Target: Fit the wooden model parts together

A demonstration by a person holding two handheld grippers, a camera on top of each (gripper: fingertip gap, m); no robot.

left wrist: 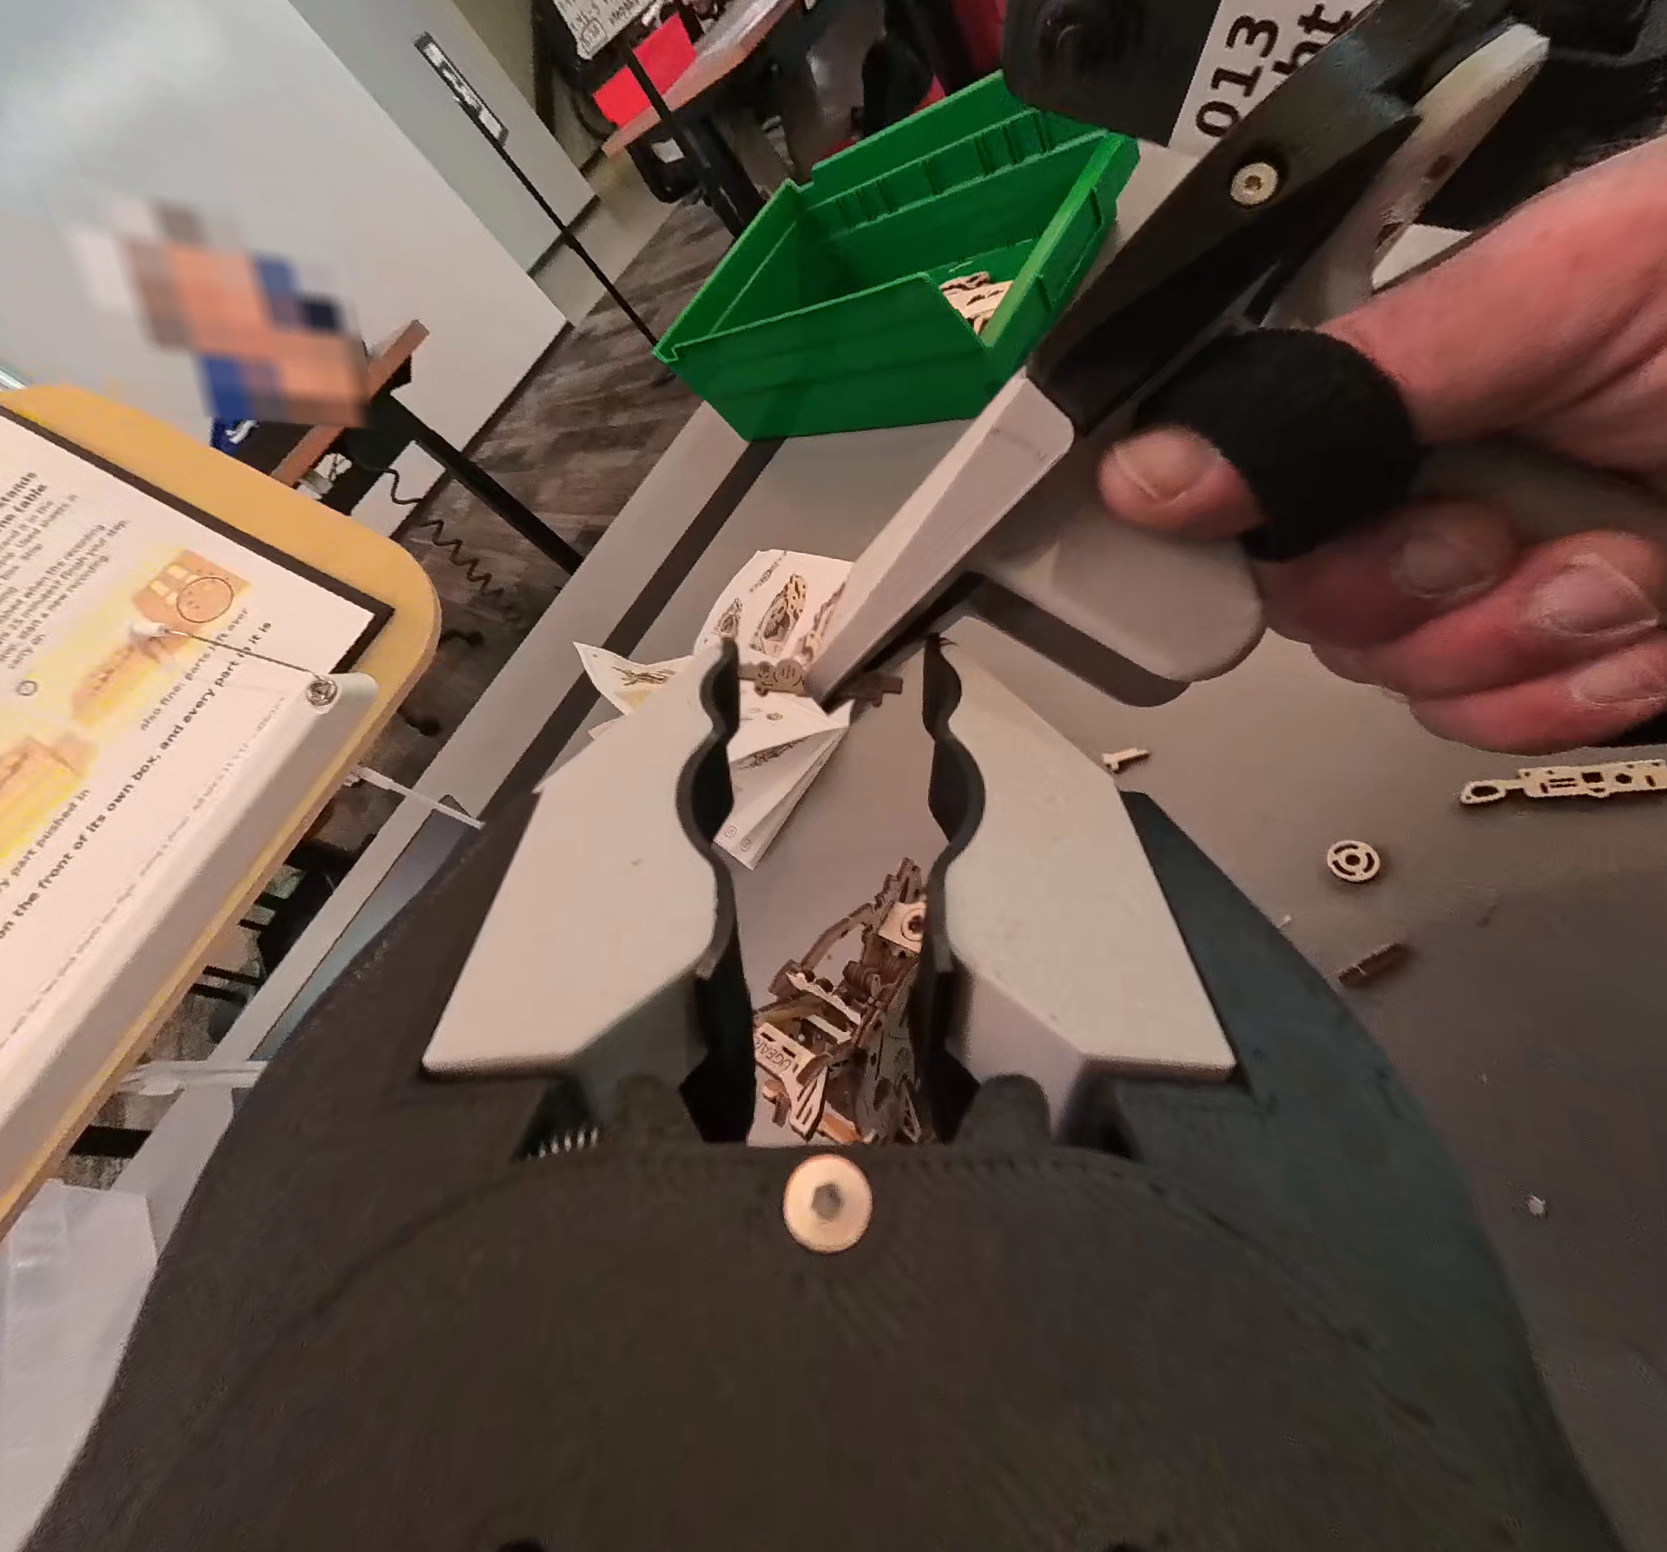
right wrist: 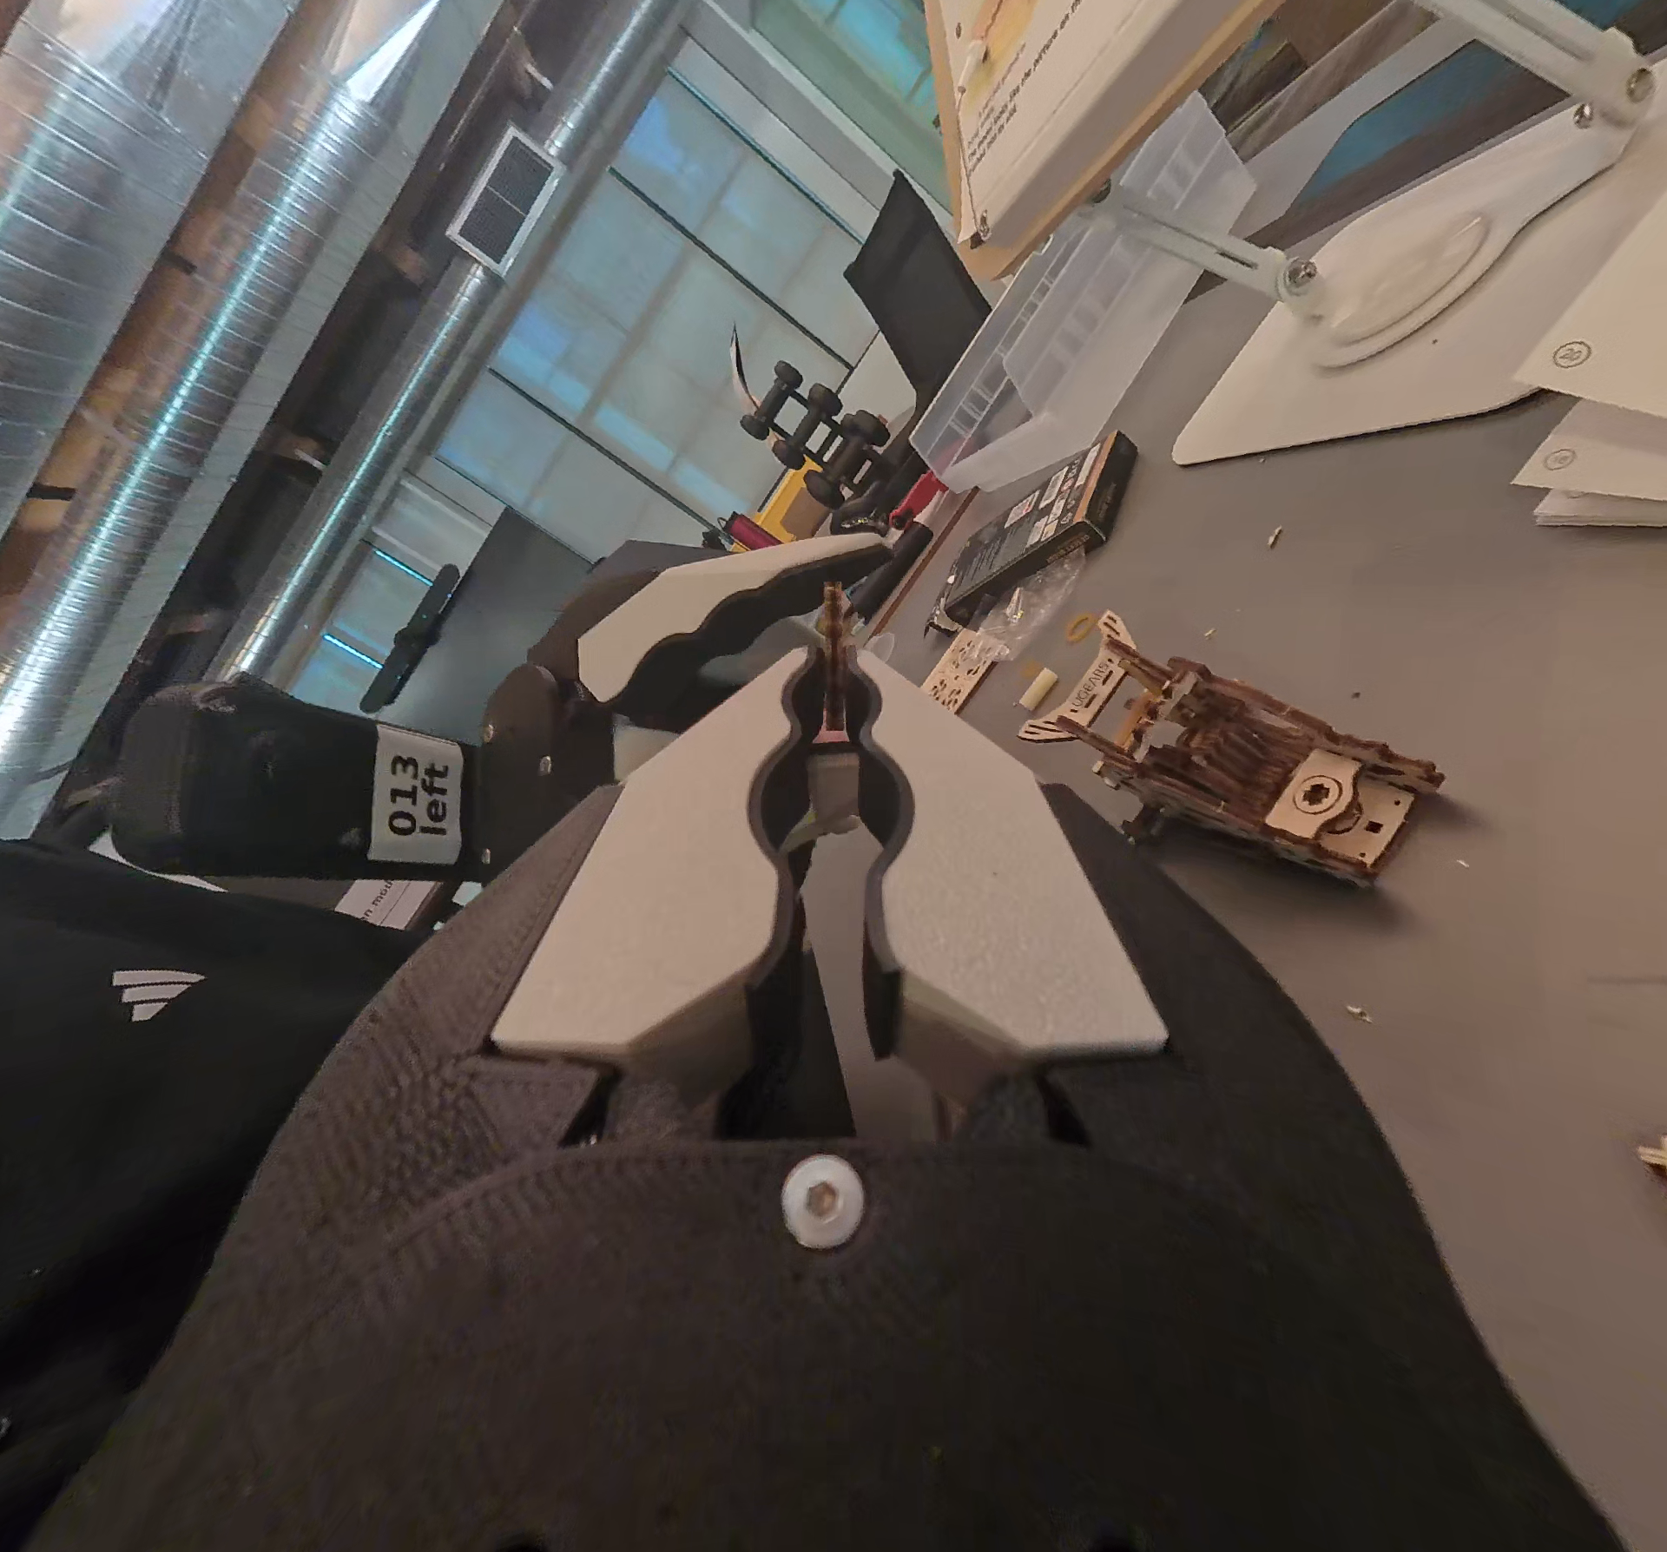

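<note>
Two hand-held grippers tip-to-tip: right hand-held gripper (right wrist: 834,670) pinching wooden part (right wrist: 834,652).

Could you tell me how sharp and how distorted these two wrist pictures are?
Left wrist view: wide-angle bending at the edges, the instruction board softly blurred, the left gripper and green bin sharp. Right wrist view: strongly tilted, the table slanting, the wooden model crisp, the window background hazy.

Each claw (left wrist: 825,683) has pale grey wavy-edged fingers (right wrist: 672,904) on a black textured body with one silver screw (right wrist: 821,1213).
</note>
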